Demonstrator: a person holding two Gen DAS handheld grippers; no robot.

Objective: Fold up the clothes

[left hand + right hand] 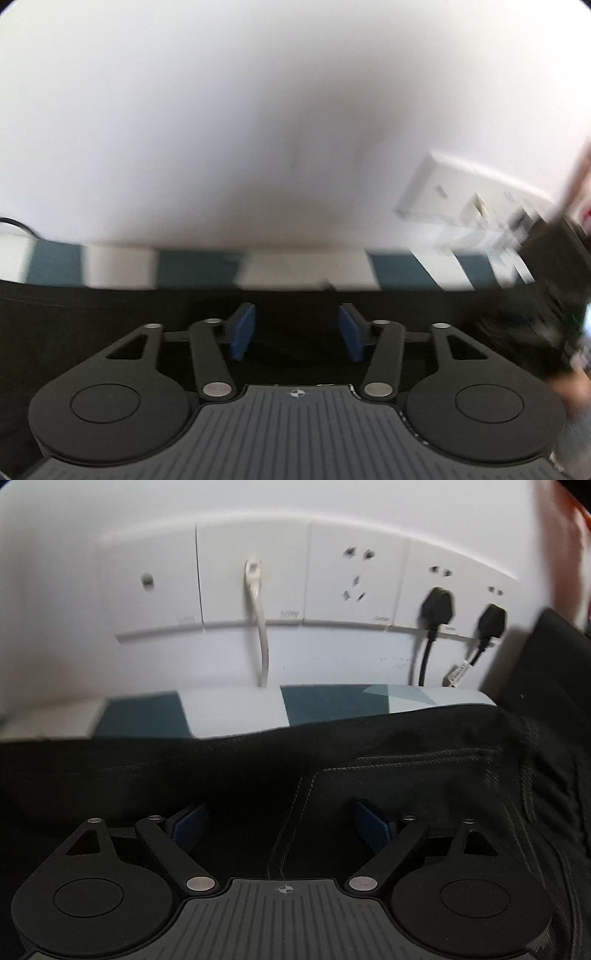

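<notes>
Up close, a black garment (369,760) of coarse woven cloth with pale stitched seams lies across a surface patterned in teal and white blocks (229,712), its far edge running left to right below a white wall. The right gripper (284,823) stands wide above the cloth, blue pads clear of it. The left gripper (295,332) is partly spread over the same dark fabric (92,314), nothing pinched. A white socket strip (258,576) carries two black plugs (437,603); its small lettering is unreadable.
</notes>
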